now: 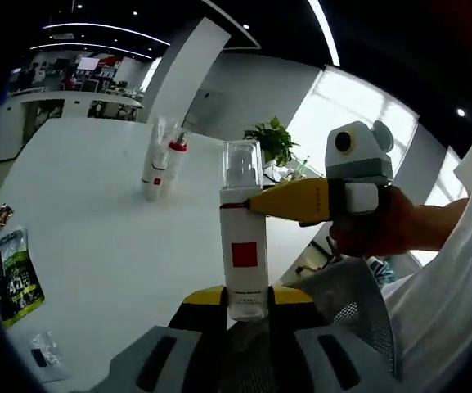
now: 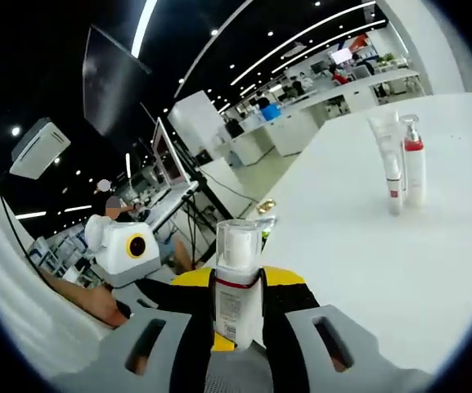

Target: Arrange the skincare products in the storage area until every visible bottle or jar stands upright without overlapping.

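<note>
Bottle [image 1: 244, 250] sits upright between my 2 grippers, white body with a red square label, red collar and clear cap. Left gripper [image 1: 248, 307] is closed on its base, jaws pressed to both sides of the lower body. Right gripper [image 2: 237, 315] is clamped around the same bottle [image 2: 237, 286] higher up, at the neck just under the collar; in the left gripper view its yellow jaw comes in from the right and touches the bottle there, with a hand [image 1: 383, 229] behind it. I see 2 more products standing upright and close together farther back on the white desk [image 1: 88, 221]: a white tube [image 2: 388, 168] and a pump bottle [image 2: 414, 168] with a red band. Near the desk's edge lie a green packet [image 1: 13, 274] and a small clear packet [image 1: 46, 354], well apart from the bottles.
</note>
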Available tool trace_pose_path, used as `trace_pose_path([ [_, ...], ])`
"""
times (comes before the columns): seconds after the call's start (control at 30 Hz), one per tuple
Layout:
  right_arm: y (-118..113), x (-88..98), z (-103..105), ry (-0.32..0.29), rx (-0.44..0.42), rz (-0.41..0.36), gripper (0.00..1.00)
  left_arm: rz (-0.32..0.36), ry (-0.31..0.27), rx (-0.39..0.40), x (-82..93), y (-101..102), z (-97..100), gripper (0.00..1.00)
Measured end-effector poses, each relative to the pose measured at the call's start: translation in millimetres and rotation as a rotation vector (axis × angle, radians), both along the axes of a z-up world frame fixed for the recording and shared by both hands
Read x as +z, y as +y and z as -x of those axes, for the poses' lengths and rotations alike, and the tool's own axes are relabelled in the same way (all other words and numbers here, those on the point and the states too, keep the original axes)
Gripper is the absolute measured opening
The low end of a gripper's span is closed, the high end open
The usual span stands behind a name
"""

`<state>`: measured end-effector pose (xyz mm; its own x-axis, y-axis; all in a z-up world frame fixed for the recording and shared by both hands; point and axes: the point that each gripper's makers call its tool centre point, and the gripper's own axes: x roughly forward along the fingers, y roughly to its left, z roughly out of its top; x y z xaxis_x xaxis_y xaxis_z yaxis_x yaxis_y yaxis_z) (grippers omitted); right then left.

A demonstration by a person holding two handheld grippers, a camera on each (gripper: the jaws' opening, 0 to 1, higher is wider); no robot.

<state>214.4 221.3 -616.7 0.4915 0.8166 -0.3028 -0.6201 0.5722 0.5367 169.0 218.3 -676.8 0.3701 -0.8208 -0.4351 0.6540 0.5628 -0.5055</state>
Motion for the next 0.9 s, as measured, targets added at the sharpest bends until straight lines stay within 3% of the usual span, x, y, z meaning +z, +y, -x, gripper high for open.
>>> trace_pose_path([
  [0.13, -2, 6.0, 2, -0.023, 0.036, -0.004, 0.18, 0.021, -0.025, -0.016, 3.9, -3, 0.3, 0.19],
  [0.37, -7, 14.4, 10, -0.006, 0.107, -0.086, 0.16, 0.133, 0.010, -0.084, 13.5, -15, 8.9, 0.23],
  [0.47, -7, 18.4, 16, 0.021, 0.142, -0.142, 0.16, 0.209, 0.067, -0.130, 20.0, -22, 17.5, 0.24],
  [0.63, -1, 37.3, 33, 0.028, 0.252, -0.275, 0.16, 0.299, 0.091, -0.182, 32.7, -28, 26.0, 0.31],
  [0.83, 1, 49.1, 37, 0.067, 0.283, -0.375, 0.16, 0.473, 0.231, -0.250, 49.4, -31, 38.5, 0.29],
  [0.9, 1, 49.3, 37, 0.080, 0.285, -0.392, 0.16, 0.488, 0.223, -0.265, 52.5, -32, 40.7, 0.26],
])
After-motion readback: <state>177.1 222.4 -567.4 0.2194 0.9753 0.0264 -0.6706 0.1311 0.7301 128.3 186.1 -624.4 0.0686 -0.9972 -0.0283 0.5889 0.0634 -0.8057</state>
